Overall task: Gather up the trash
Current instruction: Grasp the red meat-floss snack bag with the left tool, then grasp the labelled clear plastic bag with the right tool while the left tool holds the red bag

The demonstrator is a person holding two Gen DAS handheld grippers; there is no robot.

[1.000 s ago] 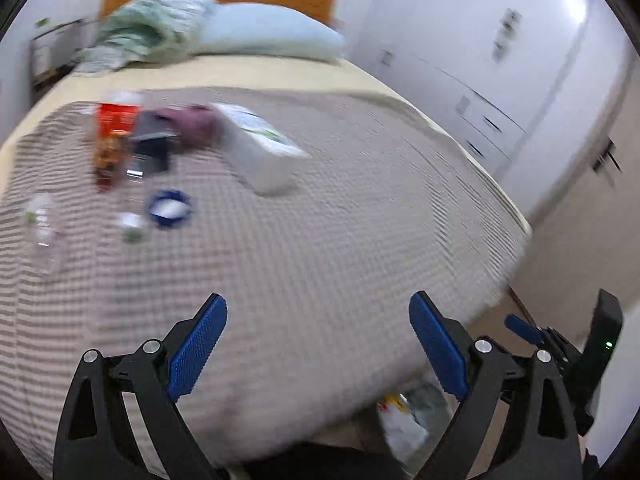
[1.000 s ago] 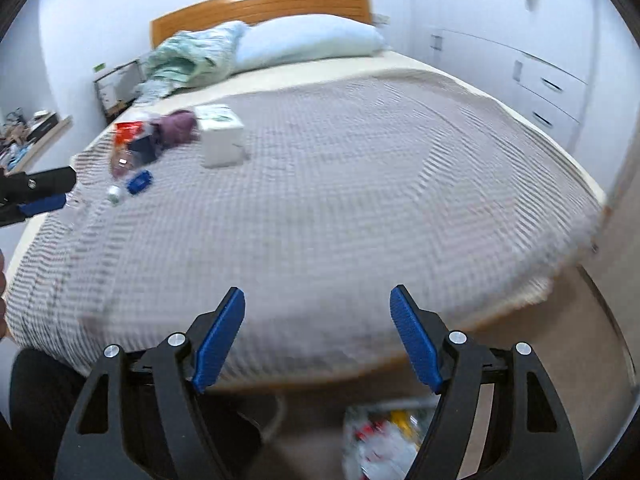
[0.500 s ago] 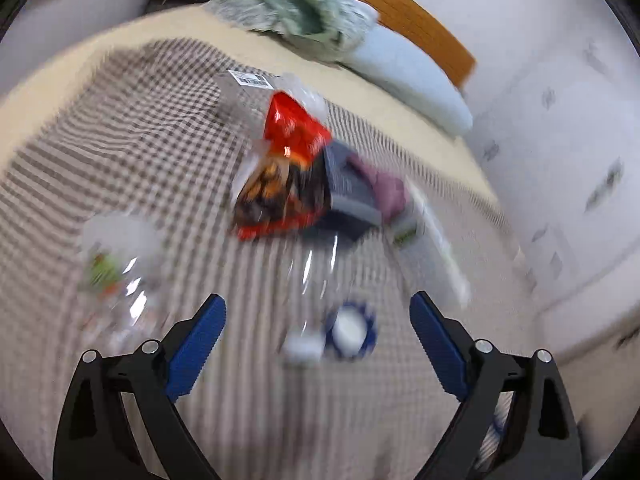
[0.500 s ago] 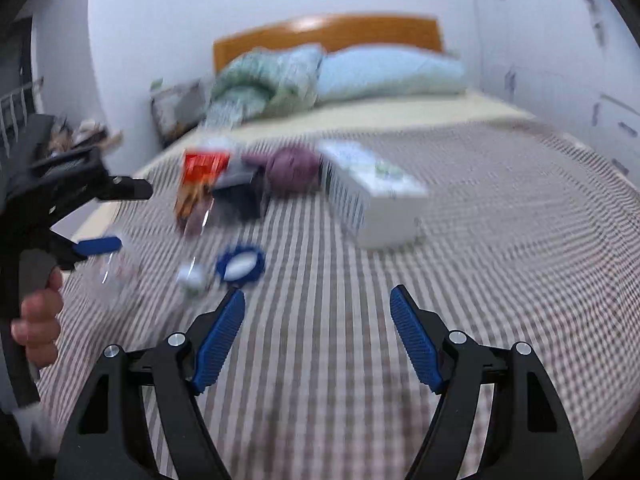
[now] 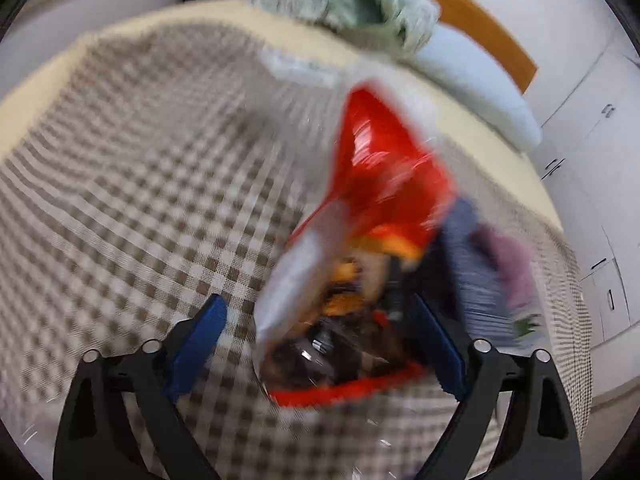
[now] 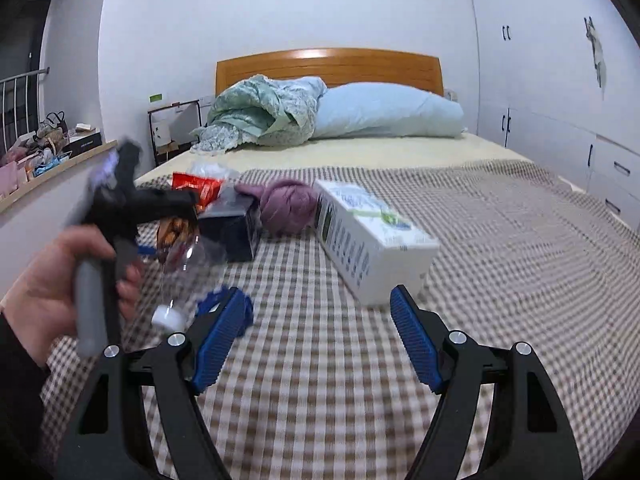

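A red snack bag (image 5: 372,216) lies on the checked bedspread (image 5: 140,184). My left gripper (image 5: 320,344) is open, its jaws on either side of the bag's near end. The bag also shows in the right wrist view (image 6: 192,192), partly behind the left gripper (image 6: 152,208). A clear plastic bottle with a white cap (image 6: 180,276) and a blue lid (image 6: 224,304) lie near it. My right gripper (image 6: 320,340) is open and empty, low over the bedspread in front of a white carton (image 6: 368,236).
A dark blue box (image 6: 236,224) and a purple cloth bundle (image 6: 288,204) lie beside the bag. A green quilt (image 6: 264,112) and a pale blue pillow (image 6: 384,112) sit by the wooden headboard (image 6: 328,64). White cabinets (image 6: 560,100) line the right wall.
My left gripper has moved in close to the red snack bag, which now fills the space between its jaws. My right gripper has moved forward over the bed toward the white carton.
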